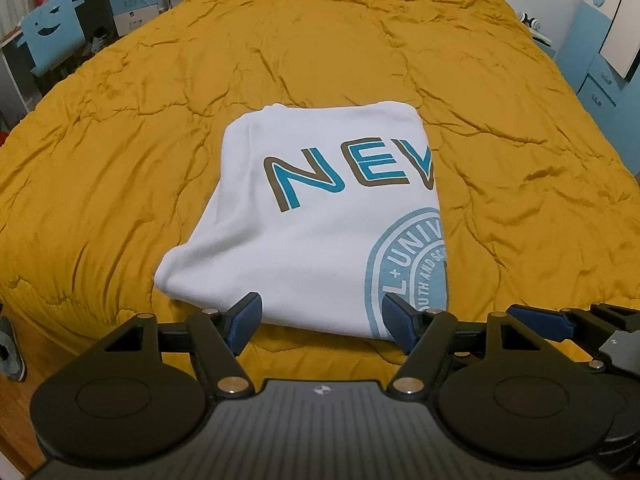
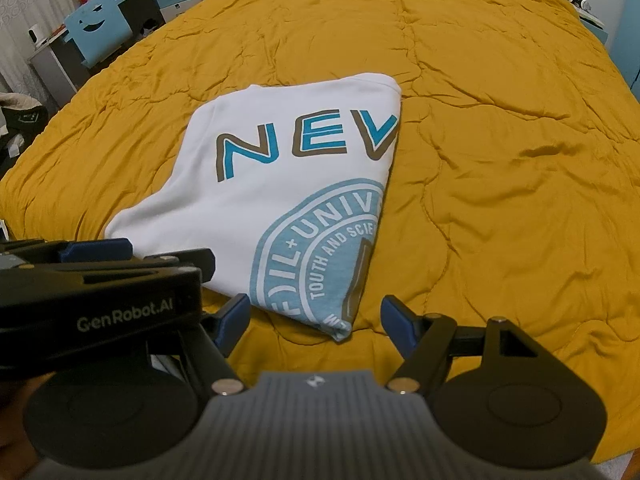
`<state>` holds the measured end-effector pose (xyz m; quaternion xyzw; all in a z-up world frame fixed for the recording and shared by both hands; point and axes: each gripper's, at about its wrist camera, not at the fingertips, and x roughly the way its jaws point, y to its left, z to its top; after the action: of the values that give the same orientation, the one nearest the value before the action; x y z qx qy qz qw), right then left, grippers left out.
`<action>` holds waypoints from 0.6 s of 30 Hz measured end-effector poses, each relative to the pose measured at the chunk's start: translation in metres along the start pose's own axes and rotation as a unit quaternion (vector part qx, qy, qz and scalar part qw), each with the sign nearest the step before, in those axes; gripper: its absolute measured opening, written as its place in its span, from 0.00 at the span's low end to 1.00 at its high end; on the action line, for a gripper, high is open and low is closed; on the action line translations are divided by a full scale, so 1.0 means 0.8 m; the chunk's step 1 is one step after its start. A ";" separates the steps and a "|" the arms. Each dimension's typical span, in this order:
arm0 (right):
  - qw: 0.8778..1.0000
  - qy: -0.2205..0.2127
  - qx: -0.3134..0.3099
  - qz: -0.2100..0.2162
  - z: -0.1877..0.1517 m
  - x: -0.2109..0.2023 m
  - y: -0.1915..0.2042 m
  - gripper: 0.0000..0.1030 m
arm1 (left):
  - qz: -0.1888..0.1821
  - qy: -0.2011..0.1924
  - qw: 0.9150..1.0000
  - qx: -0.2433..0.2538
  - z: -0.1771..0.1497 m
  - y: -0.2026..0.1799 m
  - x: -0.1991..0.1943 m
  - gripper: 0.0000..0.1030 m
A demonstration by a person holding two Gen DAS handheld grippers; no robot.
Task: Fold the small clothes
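A white T-shirt [image 1: 320,216] with blue "NEV" lettering and a round blue seal lies folded into a rectangle on the mustard-yellow bedspread [image 1: 160,120]. It also shows in the right wrist view [image 2: 280,184]. My left gripper [image 1: 322,318] is open and empty, its blue pads at the shirt's near edge. My right gripper [image 2: 316,322] is open and empty, just short of the shirt's near right corner. The right gripper's finger [image 1: 536,320] shows at the left view's right edge. The left gripper body [image 2: 100,292] fills the right view's left side.
The bedspread [image 2: 500,160] is wrinkled and spreads wide around the shirt. A desk with a blue chair [image 1: 52,36] stands beyond the bed's left side. Blue and white cabinets [image 1: 600,40] stand at the right. Wooden floor [image 1: 20,412] shows below the bed's near edge.
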<state>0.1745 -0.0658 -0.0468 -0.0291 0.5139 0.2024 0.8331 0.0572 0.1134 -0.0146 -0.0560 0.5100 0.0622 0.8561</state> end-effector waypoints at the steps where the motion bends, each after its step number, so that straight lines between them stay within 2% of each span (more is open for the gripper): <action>1: 1.000 0.001 0.001 0.001 0.000 0.001 0.000 0.67 | 0.001 0.001 1.000 0.000 0.000 0.000 0.000 0.78; 18: 1.000 0.003 0.000 0.002 -0.002 0.004 0.003 0.68 | -0.008 0.004 1.000 0.003 -0.002 0.003 -0.001 0.78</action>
<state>0.1733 -0.0629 -0.0502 -0.0292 0.5167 0.2042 0.8309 0.0553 0.1152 -0.0148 -0.0576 0.5133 0.0539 0.8546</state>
